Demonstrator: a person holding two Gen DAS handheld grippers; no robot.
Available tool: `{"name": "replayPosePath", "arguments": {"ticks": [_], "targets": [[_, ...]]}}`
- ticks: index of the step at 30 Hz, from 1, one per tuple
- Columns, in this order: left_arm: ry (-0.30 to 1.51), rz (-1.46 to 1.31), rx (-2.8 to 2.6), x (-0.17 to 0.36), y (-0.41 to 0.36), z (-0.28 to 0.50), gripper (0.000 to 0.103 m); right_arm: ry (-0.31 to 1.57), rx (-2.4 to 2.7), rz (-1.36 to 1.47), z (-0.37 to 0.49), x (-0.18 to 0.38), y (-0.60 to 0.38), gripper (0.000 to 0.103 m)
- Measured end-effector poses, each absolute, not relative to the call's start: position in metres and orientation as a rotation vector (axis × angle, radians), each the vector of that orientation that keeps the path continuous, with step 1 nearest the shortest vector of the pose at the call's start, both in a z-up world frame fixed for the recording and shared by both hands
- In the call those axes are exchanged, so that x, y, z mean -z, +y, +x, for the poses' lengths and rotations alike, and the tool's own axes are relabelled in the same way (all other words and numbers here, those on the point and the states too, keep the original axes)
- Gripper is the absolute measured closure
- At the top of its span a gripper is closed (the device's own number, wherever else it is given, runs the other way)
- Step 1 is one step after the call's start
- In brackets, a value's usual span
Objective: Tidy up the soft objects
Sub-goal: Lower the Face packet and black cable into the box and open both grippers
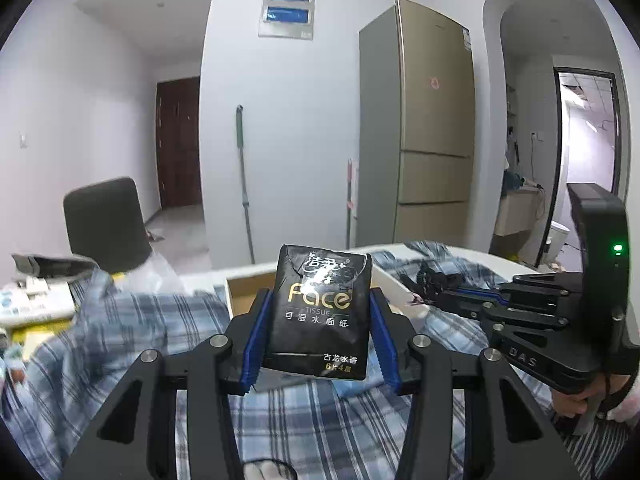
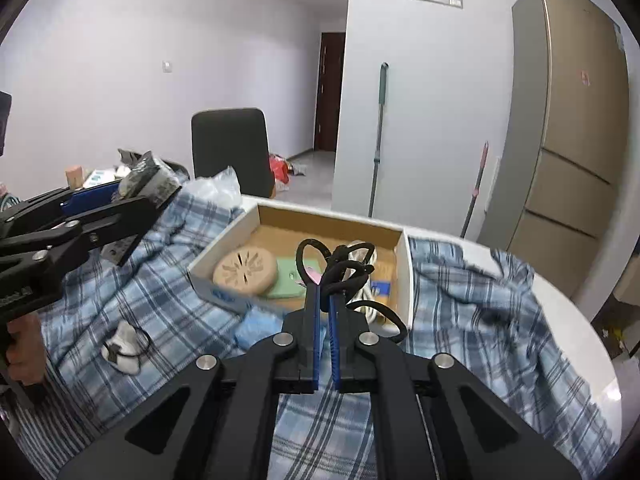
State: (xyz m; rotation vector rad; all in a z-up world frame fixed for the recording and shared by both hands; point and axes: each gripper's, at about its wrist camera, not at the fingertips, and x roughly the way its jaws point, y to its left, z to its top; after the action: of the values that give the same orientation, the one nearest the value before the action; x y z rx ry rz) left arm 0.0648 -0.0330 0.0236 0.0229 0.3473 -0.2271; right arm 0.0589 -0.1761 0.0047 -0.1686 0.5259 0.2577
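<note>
A black "Face" tissue pack (image 1: 320,304) stands upright between the blue pads of my left gripper (image 1: 320,298), which is shut on it above a blue plaid cloth (image 1: 132,332). In the right wrist view that left gripper (image 2: 154,190) comes in from the left with the pack (image 2: 150,178) at its tip. My right gripper (image 2: 323,289) is shut on a tangle of black cord loops (image 2: 348,266), raised over an open cardboard box (image 2: 224,294). From the left wrist view the right gripper (image 1: 416,286) shows at the right with the cord (image 1: 434,278).
The box holds a tan round disc (image 2: 245,271), a green pad (image 2: 286,280) and a white cable (image 2: 370,308). On the plaid cloth (image 2: 480,312) lie a blue packet (image 2: 256,326) and a small white object (image 2: 124,350). A dark chair (image 2: 230,148) and clutter stand behind.
</note>
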Motion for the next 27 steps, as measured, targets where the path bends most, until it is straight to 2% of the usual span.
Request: {"name": "replayPosePath", "arguments": {"ticks": [10, 18, 27], "targets": [[0.342, 0.002, 0.169, -0.060, -0.034, 0.126, 0.054, 0.510, -0.287, -0.105, 0.119, -0.042, -0.173, 0.099], [0.490, -0.022, 0.128, -0.014, -0.029, 0.185, 0.053, 0.692, -0.320, -0.029, 0.184, 0.006, -0.165, 0.099], [0.564, -0.019, 0.125, 0.017, -0.026, 0.198, 0.053, 0.799, -0.361, -0.028, 0.198, 0.050, -0.159, 0.099]]}}
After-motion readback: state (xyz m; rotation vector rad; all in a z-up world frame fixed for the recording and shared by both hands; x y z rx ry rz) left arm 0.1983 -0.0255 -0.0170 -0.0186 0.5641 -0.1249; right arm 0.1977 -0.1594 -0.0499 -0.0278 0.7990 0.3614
